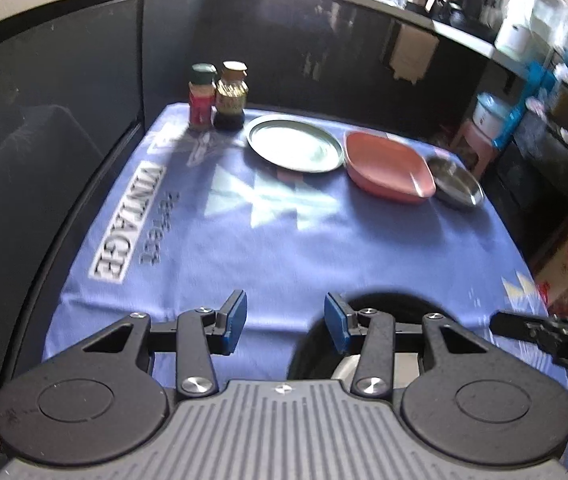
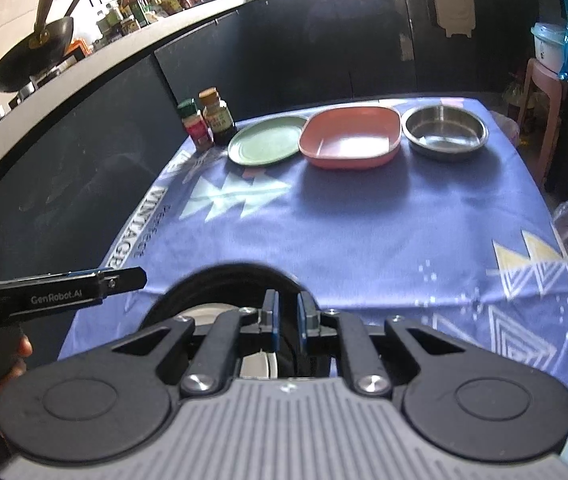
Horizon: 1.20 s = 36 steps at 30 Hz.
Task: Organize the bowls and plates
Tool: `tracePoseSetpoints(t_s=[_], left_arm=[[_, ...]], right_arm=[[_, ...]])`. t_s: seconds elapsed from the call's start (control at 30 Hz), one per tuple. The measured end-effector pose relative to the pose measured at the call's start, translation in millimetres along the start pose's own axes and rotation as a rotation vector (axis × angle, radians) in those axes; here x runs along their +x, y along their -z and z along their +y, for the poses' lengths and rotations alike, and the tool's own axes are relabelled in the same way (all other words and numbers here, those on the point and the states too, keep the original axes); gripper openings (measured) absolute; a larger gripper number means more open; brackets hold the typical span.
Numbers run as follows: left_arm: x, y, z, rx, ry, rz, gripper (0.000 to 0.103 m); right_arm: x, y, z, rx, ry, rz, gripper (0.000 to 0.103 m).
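At the near edge, right hand-held gripper (image 2: 285, 316) pinching a black, pale-centred bowl's (image 2: 220, 280) rim; left hand-held gripper (image 1: 285, 322) wide open, empty.

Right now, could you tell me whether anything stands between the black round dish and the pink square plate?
Nothing visible does: only blue tablecloth lies between the black round dish, at the right gripper, and the pink square plate; two spice jars stand left.

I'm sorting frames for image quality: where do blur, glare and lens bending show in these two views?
Left wrist view: right-hand shelves smeared, sunlight patches on the tablecloth, glare on the green plate, counter edge bowed by the fisheye. Right wrist view: sharper overall, bright reflection inside the pink dish, highlights in the steel bowl, counter line curved, black bowl in shadow.
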State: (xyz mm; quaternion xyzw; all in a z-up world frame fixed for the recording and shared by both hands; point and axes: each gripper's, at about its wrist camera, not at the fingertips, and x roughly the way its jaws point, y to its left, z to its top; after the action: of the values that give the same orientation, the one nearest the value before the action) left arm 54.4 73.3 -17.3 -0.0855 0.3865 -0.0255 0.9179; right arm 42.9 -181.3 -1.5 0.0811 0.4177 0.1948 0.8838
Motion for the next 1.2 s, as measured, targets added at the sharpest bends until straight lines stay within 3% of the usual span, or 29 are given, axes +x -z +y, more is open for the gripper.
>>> tracePoseSetpoints(t_s=[0.2,0.33,0.43,0.53,0.73,0.93,1.0,1.1,1.2], left_arm=[[37.6,-42.3,7.2,-0.064,-0.006,-0.045,0.042],[77.2,-73.3,12.0,-0.108,-0.014,-0.028,0.042],[118.2,-99.0,16.9,-0.115,0.024,-0.004,0.043],[159.3,-117.9,24.9,-0.147,-0.031,-0.003,0.041],[222.4,-132.5,35.1,-0.204,-0.044,0.060,0.040],[236.6,-133.0,33.9,-0.226,0.011,0.026,0.026],[236.5,-132.3,31.1,-0.198,-0.014,0.023,0.014],[231.1,-128.1,40.4,-0.196,0.034,0.041,0.013],[215.3,-119.8,54.0,-0.174,0.031,0.066,0.013]], right_arm=[[20.6,-25.7,-1.1,0.014,-0.026,0.017,0.011],[40.1,-40.0,-3.3,0.013,-0.029,0.032,0.011],[56.3,-49.7,-8.8,0.026,-0.031,0.047,0.011],[68.4,-56.6,-16.3,0.046,-0.039,0.055,0.011],[87.2,-68.8,-28.7,0.061,-0.019,0.063,0.011],[103.8,-76.4,-35.6,0.078,-0.011,0.069,0.011],[108.5,-77.1,-35.6,0.079,-0.008,0.077,0.011],[115.5,-79.3,-35.5,0.080,-0.009,0.088,0.011],[124.9,-85.7,-33.4,0.077,-0.023,0.101,0.012]])
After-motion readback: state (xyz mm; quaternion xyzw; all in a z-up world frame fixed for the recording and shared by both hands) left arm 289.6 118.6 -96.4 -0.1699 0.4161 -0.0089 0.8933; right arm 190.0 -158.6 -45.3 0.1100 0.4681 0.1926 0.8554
